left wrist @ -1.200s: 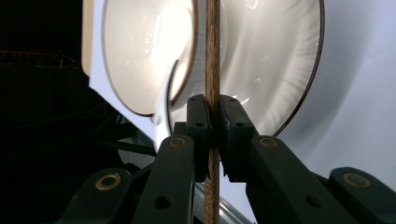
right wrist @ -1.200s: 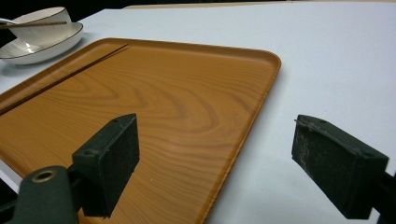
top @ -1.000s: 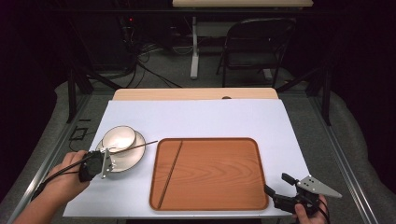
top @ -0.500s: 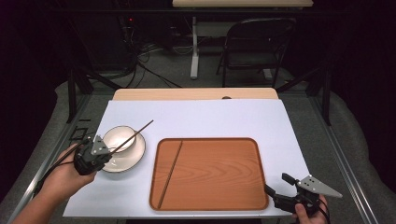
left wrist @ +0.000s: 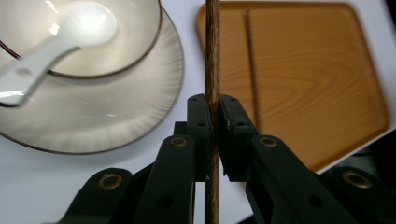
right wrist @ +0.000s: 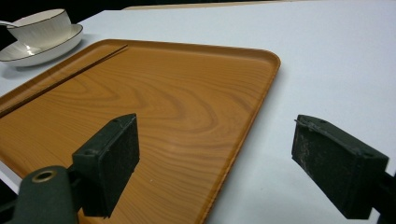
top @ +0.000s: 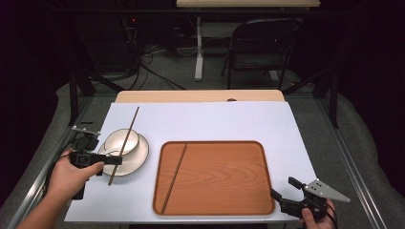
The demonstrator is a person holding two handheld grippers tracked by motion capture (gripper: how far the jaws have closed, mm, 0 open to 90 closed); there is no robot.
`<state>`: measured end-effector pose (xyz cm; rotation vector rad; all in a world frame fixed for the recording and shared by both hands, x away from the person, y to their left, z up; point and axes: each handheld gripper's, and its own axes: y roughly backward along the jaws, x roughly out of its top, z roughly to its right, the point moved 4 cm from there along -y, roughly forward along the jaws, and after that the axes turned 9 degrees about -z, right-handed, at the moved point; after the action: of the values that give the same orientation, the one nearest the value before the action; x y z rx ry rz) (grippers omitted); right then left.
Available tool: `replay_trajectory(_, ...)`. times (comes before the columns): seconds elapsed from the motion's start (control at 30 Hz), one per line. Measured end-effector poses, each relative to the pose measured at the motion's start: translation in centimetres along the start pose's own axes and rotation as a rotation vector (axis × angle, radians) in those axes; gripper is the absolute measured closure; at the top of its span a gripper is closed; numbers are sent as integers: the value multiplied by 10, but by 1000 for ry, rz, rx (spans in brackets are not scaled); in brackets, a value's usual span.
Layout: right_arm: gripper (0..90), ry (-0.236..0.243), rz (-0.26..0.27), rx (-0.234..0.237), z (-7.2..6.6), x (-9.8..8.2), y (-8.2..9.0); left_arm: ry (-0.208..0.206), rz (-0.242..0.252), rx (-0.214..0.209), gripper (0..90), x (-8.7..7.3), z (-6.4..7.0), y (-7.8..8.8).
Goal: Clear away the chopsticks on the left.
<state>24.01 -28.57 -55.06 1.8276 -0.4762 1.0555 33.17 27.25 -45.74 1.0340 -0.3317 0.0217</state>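
Note:
My left gripper [top: 116, 161] is shut on a dark wooden chopstick [top: 128, 136], which slants over the white bowl [top: 129, 138] and its saucer plate [top: 136, 157] at the table's left. In the left gripper view the pads pinch the chopstick [left wrist: 212, 60] near its middle, above the plate [left wrist: 116, 107]. The bowl [left wrist: 93, 51] holds a white spoon [left wrist: 51, 51]. A second chopstick [top: 174, 176] lies along the left side of the wooden tray [top: 224, 176]. My right gripper [top: 286, 193] hovers open at the tray's near right corner, with nothing between its jaws [right wrist: 229, 163].
White paper [top: 215, 124] covers the table. In the right gripper view the tray [right wrist: 163, 102] spreads ahead, with the bowl [right wrist: 42, 23] beyond its far corner. A folding chair [top: 262, 47] and cables stand on the floor behind the table.
My left gripper has risen a little with the chopstick. The stick has swung from lying almost crosswise over the bowl to pointing steeply toward the table's far side. The right gripper stayed put.

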Motion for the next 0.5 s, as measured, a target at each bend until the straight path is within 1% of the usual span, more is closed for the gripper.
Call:
replay_trajectory(0.03, 147, 0, 0, 0, 0, 0, 0, 28, -5, -26, 838, 0, 0, 0)
replay_trajectory(0.1, 147, 0, 0, 0, 0, 0, 0, 104, -21, -96, 838, 1, 0, 0)
replay_trajectory(0.13, 147, 0, 0, 0, 0, 0, 0, 132, -28, -116, 838, 1, -1, 0)
replay_trajectory(0.23, 147, -1, 0, 0, 0, 0, 0, 198, -40, -187, 837, 1, -1, -1)
replay_trajectory(0.27, 147, -1, 0, 0, 0, 0, 0, 210, -43, -201, 837, 1, -1, -1)
replay_trajectory(0.3, 147, 0, 0, 0, 0, 0, 0, 226, -31, -211, 837, 1, -1, -3)
replay_trajectory(0.33, 147, 0, 4, 0, 0, 0, 0, 237, -42, -231, 837, 1, 0, -4)
replay_trajectory(0.37, 147, 0, 2, 0, 0, 0, 0, 250, -50, -243, 837, 1, 1, -5)
replay_trajectory(0.43, 147, 0, 2, 1, 0, 0, 0, 243, -50, -228, 837, 0, 3, -10)
replay_trajectory(0.47, 147, 0, 2, 1, 0, 0, 0, 240, -64, -235, 837, 0, 5, -12)
replay_trajectory(0.5, 147, 0, 4, 1, 0, 0, 0, 241, -67, -232, 837, 0, 7, -14)
